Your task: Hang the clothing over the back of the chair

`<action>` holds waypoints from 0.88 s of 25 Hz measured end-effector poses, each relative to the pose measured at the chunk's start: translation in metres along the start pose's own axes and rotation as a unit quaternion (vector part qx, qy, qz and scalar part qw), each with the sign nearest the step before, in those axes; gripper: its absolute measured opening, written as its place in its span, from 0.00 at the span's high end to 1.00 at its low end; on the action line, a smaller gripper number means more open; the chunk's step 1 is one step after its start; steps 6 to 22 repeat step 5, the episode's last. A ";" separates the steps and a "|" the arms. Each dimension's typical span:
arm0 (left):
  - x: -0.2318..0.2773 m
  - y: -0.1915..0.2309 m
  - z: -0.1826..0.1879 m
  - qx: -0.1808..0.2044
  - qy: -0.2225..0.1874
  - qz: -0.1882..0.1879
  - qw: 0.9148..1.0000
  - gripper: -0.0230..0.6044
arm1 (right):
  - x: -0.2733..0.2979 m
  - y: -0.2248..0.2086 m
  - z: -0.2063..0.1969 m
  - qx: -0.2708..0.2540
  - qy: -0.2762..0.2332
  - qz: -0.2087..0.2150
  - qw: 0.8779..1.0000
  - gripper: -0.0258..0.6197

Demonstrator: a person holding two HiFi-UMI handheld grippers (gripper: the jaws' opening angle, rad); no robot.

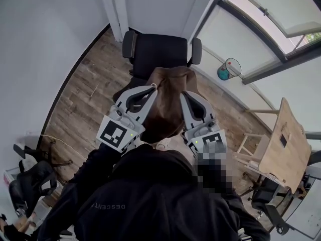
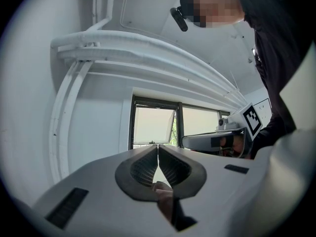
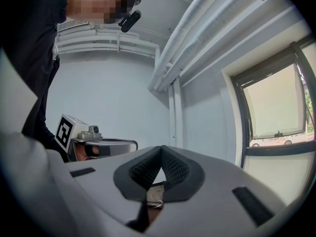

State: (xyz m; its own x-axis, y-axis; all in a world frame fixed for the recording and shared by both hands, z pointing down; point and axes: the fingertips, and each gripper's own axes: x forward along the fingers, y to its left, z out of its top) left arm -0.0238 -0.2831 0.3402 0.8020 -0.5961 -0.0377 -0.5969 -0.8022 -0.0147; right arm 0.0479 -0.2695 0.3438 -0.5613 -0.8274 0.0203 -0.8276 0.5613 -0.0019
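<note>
left gripper (image 1: 153,88): clenched on the top edge of the garment (image 1: 168,102); in its own view the jaws meet at the tips with brown cloth tucked under them
right gripper (image 1: 184,93): also clamped on the garment; its own view shows closed jaws with brown cloth and a small loop just below
garment: brown; spread between the two grippers and hanging down from them; held up in the air in front of the person, on the near side of the chair (image 1: 160,51)
chair: black office chair with two armrests, on a wood floor (image 1: 83,99); its seat area is bare; no cloth lies on it in the head view
contact: cannot tell whether the garment's lower part touches the chair; the hanging cloth hides that spot
done: garment picked up and opened out by two corners; both grippers level and side by side
left: carry it over the chair back; lower it so it drapes on both sides; let go with both grippers
progress: roughly halfway by my read; hang not yet made
risk: uneven drape could slide off once released
</note>
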 end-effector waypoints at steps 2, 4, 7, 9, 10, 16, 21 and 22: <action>-0.002 -0.001 0.001 0.000 -0.001 0.002 1.000 0.93 | 0.000 0.002 0.000 -0.002 0.002 0.003 1.000 0.97; -0.003 -0.002 0.002 0.001 -0.001 0.002 1.000 0.93 | 0.001 0.004 0.000 -0.003 0.004 0.005 1.000 0.97; -0.004 -0.002 0.003 0.002 -0.001 0.001 1.000 0.93 | 0.001 0.005 0.000 -0.003 0.005 0.007 1.000 0.97; -0.004 -0.002 0.003 0.002 -0.001 0.001 1.000 0.93 | 0.001 0.005 0.000 -0.003 0.005 0.007 1.000 0.97; -0.004 -0.002 0.003 0.002 -0.001 0.001 1.000 0.93 | 0.001 0.005 0.000 -0.003 0.005 0.007 1.000 0.97; -0.004 -0.002 0.003 0.002 -0.001 0.001 1.000 0.93 | 0.001 0.005 0.000 -0.003 0.005 0.007 1.000 0.97; -0.004 -0.002 0.003 0.002 -0.001 0.001 1.000 0.93 | 0.001 0.005 0.000 -0.003 0.005 0.007 1.000 0.97; -0.004 -0.002 0.003 0.002 -0.001 0.001 1.000 0.93 | 0.001 0.005 0.000 -0.003 0.005 0.007 1.000 0.97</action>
